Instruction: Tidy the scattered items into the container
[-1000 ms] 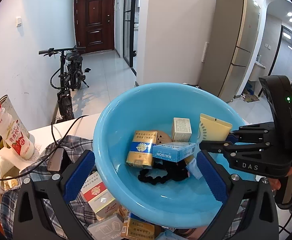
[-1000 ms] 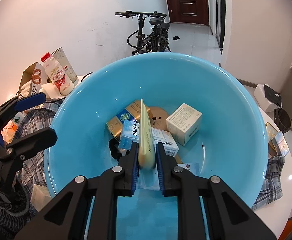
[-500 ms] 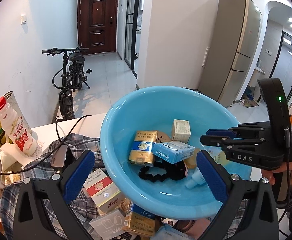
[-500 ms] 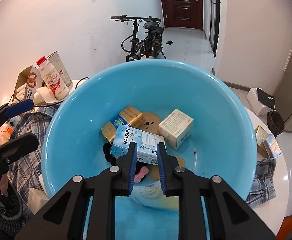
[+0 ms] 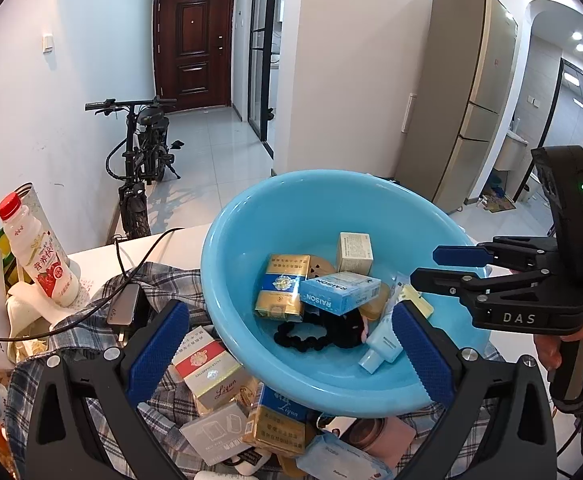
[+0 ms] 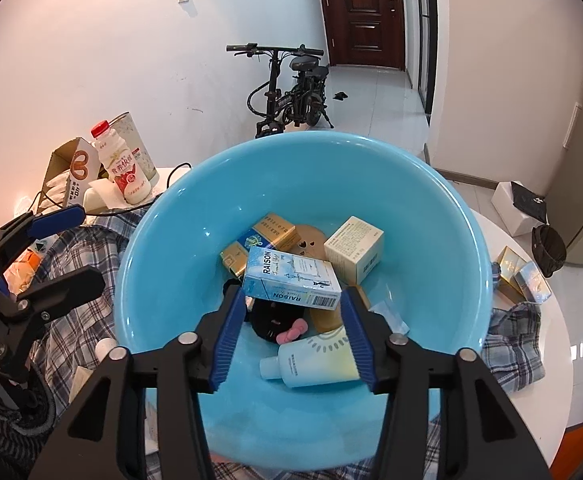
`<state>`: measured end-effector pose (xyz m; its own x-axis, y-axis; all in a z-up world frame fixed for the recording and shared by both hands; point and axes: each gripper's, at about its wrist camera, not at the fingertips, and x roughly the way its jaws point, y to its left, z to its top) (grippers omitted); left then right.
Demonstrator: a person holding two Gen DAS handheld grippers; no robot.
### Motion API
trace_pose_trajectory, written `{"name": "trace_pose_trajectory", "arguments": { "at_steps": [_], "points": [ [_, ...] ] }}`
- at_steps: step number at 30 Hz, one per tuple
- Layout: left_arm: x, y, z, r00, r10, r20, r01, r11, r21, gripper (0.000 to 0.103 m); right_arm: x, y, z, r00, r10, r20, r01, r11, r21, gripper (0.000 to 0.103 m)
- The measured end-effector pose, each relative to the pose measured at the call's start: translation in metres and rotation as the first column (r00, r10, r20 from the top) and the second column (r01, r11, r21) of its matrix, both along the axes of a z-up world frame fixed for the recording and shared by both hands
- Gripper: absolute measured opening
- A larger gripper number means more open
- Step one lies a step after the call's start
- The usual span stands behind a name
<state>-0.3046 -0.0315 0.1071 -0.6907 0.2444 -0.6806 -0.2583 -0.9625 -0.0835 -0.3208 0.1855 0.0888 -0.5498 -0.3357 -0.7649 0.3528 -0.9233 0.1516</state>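
A light blue basin [image 5: 251,216] [image 6: 163,248] holds a gold and blue pack [image 5: 281,290], a blue RAISON box [image 6: 291,278], a cream box [image 6: 355,249], a black hair tie [image 5: 303,338] and a pale tube [image 6: 315,362] lying on its side. My right gripper [image 6: 293,334] is open and empty just above the tube; it also shows in the left wrist view [image 5: 435,266]. My left gripper [image 5: 287,352] is open and empty at the basin's near rim, above loose boxes [image 5: 207,372] on a plaid cloth [image 5: 91,312].
A milk bottle [image 5: 39,256] [image 6: 125,172], a carton and a cable sit at the table's left. Two small boxes [image 6: 525,276] lie on the white table [image 6: 531,344] right of the basin. A bicycle [image 6: 287,96] stands on the floor beyond.
My right gripper let go of the pale tube, which now lies in the basin, then opened wide and drew back. My left gripper pulled back a little.
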Motion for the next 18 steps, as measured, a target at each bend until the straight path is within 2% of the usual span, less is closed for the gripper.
{"name": "trace_pose_trajectory", "arguments": {
  "at_steps": [18],
  "points": [
    [0.032,0.012,0.008,1.0,-0.023,-0.01,0.023,1.0,-0.004,0.103,0.034,0.004,0.008,1.0,0.0,-0.003,0.0,1.0,0.004,0.054]
  ]
}}
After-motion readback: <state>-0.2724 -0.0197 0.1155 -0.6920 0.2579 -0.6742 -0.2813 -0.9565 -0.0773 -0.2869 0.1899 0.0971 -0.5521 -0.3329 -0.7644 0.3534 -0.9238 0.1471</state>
